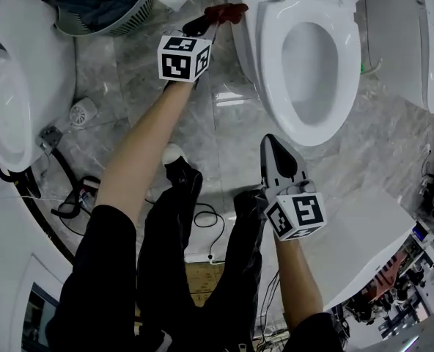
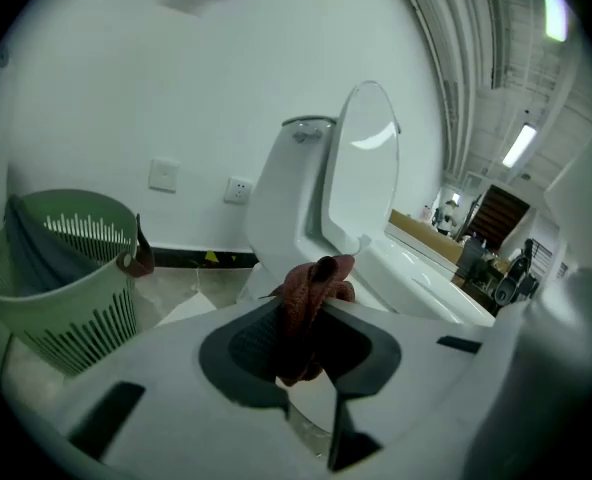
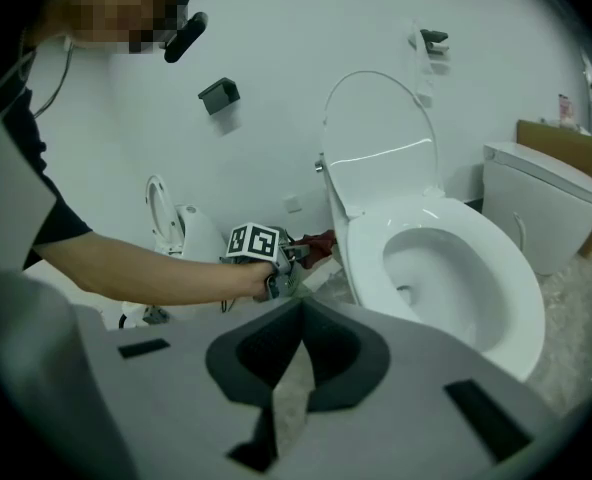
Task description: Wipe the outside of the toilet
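Note:
The white toilet [image 1: 305,127] stands with seat and lid raised, right of centre in the head view. My left gripper [image 1: 211,22] is shut on a dark red cloth [image 1: 229,11], held against the toilet's outer left side near the back. In the left gripper view the cloth [image 2: 314,293] bunches between the jaws of the left gripper [image 2: 311,318], with the toilet [image 2: 286,198] just beyond. My right gripper [image 1: 274,147] hovers at the front of the bowl, shut and holding nothing. In the right gripper view the right gripper [image 3: 301,308] shows shut in front of the toilet [image 3: 476,233], the cloth [image 3: 319,245] at its left.
A green slatted basket [image 1: 107,9] holding fabric stands back left. Other white toilets flank the spot, one left [image 1: 15,86] and one right [image 1: 404,46]. Cables [image 1: 206,218] and the person's legs [image 1: 177,218] cover the marble floor below. A white slab [image 1: 363,244] lies lower right.

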The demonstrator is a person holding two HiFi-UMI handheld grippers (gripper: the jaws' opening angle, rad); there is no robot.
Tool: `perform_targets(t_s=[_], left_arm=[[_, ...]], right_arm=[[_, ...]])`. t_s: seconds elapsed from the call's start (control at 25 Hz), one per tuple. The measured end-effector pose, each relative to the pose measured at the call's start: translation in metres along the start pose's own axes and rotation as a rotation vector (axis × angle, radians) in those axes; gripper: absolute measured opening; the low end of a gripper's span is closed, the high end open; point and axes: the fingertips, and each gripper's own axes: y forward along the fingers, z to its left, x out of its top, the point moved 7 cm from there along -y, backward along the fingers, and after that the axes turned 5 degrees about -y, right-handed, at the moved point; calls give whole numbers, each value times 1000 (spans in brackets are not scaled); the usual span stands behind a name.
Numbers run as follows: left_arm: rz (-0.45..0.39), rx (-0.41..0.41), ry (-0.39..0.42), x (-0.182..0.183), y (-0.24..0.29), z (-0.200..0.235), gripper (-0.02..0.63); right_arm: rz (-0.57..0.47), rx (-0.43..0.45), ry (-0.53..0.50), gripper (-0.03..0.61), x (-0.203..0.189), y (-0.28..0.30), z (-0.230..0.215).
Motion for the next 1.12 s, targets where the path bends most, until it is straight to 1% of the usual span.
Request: perform_targets(t_s=[0.08,0.12,0.16,0.32,0.44,0.56,0.64,0.76,0.84,1.0,1.12], left_arm=[[0,18,-55,-4,10,7,64],[1,18,-62,-6,15,9,64],[3,11,-51,-7,20,7,64],[30,-54,87,-19,30,-12,64],[60,-114,161,-36,34,-29,64],[63,-168,235,-46,34,-45,64],[56,-181,256,-49,32,-53,64],[53,-195,259,-55,25,-62,63],[60,-210,268,-61,19,-70,63],[73,-241,310,-75,5,-86,63],[76,-244,316,-88,-7,-98,63]], right_arm=[[21,2,19,3,-11,1,0],[32,5,25,3,-14,0,1],[40,10,27,3,-17,0,1],[68,23,3,3,-23,-3,-2],[76,25,0,3,-25,-3,-6],[78,37,0,3,-27,-2,-7],[74,43,0,3,-29,-3,-7],[67,52,6,3,-34,-9,-7],[60,53,17,3,-38,-13,-8],[47,53,36,3,-51,-17,-14],[37,44,50,3,-61,-25,-17]])
